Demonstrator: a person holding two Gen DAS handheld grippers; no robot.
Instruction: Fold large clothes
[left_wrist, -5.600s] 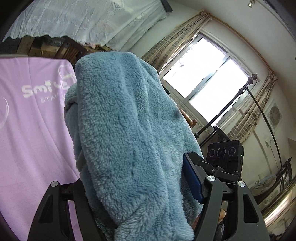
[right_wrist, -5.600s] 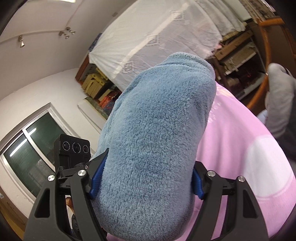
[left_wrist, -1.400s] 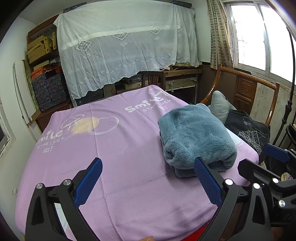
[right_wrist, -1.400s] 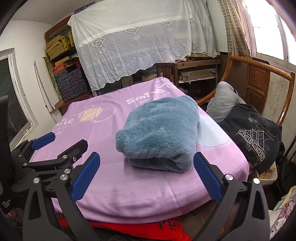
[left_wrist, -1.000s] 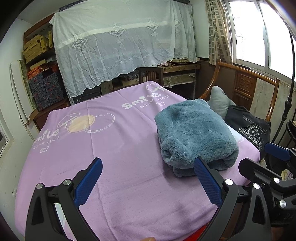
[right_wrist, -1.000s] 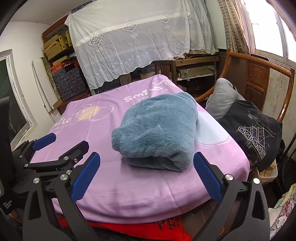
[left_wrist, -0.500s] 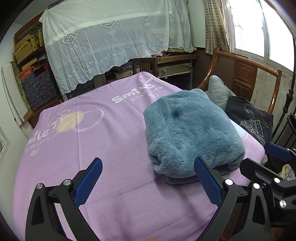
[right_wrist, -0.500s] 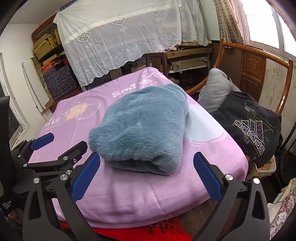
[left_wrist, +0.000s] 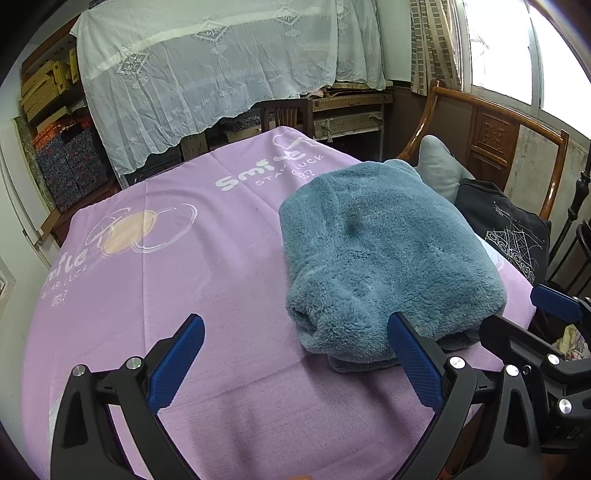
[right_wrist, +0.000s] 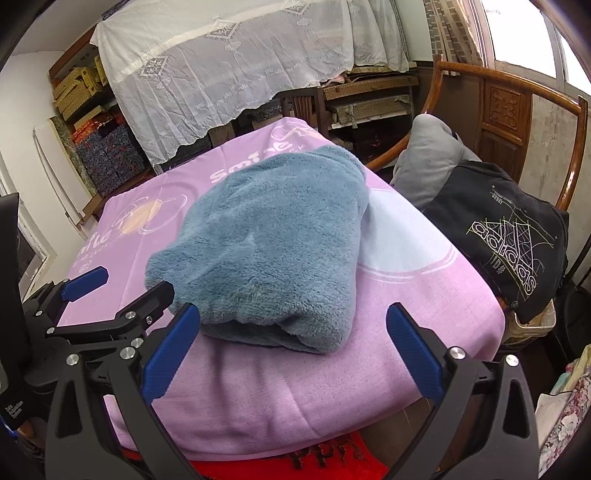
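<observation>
A folded blue fleece garment (left_wrist: 384, 258) lies on the right part of the table under a purple cloth (left_wrist: 177, 266). It also shows in the right wrist view (right_wrist: 273, 243), near the table's front edge. My left gripper (left_wrist: 295, 354) is open and empty, just in front of the bundle's near left end. My right gripper (right_wrist: 291, 343) is open and empty, with the bundle's near edge between and beyond its fingertips. The left gripper also shows at the left of the right wrist view (right_wrist: 118, 291).
A wooden chair (right_wrist: 517, 110) at the right holds a grey cushion (right_wrist: 428, 158) and a black printed garment (right_wrist: 509, 236). Shelves under a white lace sheet (left_wrist: 221, 66) stand behind the table. A dark chair (left_wrist: 286, 114) is at the far edge.
Both grippers have let go of the blue garment, which now lies folded on the table. Over the last second both open grippers have moved closer to it.
</observation>
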